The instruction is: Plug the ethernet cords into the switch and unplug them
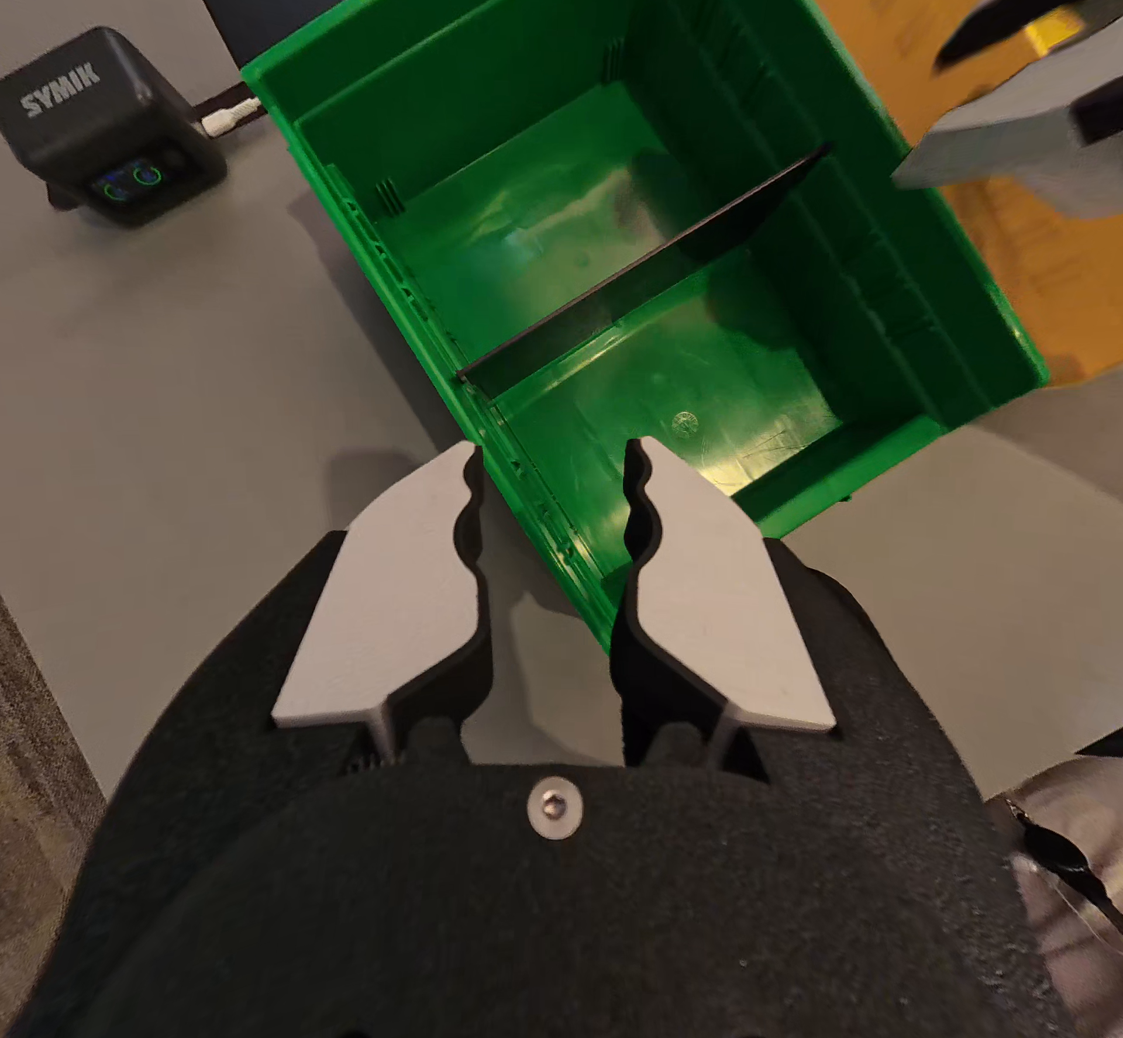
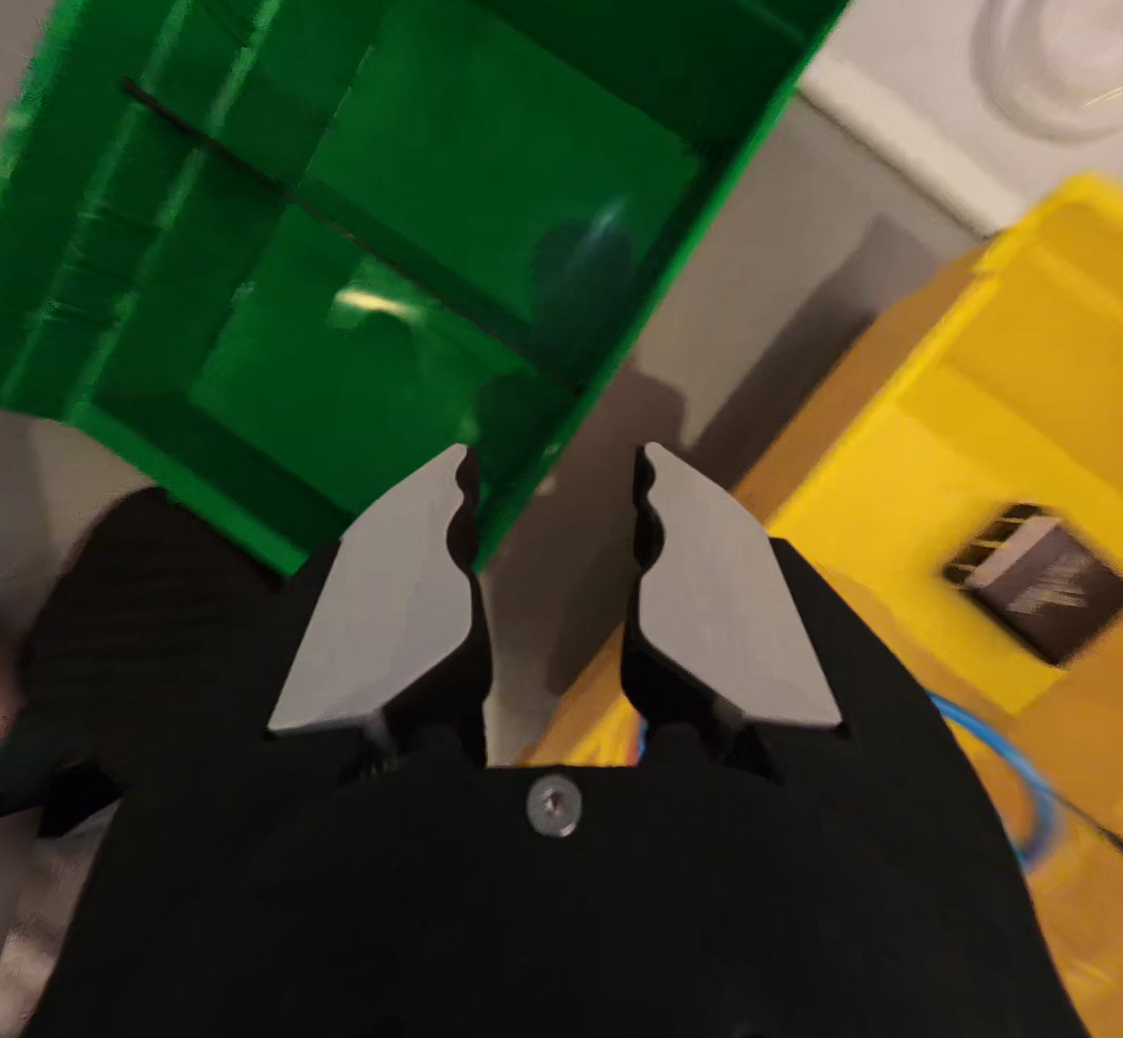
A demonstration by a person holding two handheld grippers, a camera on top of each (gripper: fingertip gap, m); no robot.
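- Left gripper [image 1: 554, 450] open, grey wedge fingers with wavy black inner pads straddling the near side wall of the green bin [image 1: 911, 255], that wall between the pads, contact not clear.
- Right gripper [image 2: 553, 453] open too, holding nothing, poised over the gap between green bin [image 2: 152, 231] and yellow bin [image 2: 911, 431]; left finger overlapping the green rim, touching or not cannot tell.
- Green bin: glossy moulded plastic, rectangular, ribbed and slotted inner walls, thin black divider [image 1: 638, 273] splitting it into two compartments, both bare; small round moulding stamp on the floor of the near compartment.
- Yellow bin: smooth plastic, standing just beside the green one, a narrow strip of tabletop between; motion-blurred.
- Inside the yellow bin: a dark boxy thing with a pale face [image 2: 1033, 589], probably the switch, too blurred to confirm; a loop of blue cord [image 2: 1033, 814] near its lower edge, half hidden behind the right gripper.
- Black cube-shaped device [image 1: 109, 122] with white lettering on top and two green glowing rings on its front, a white braided cable plugged in, well apart from the green bin.
- Matte grey tabletop [image 1: 182, 371], open room left of the green bin; carpet beyond its near-left edge.
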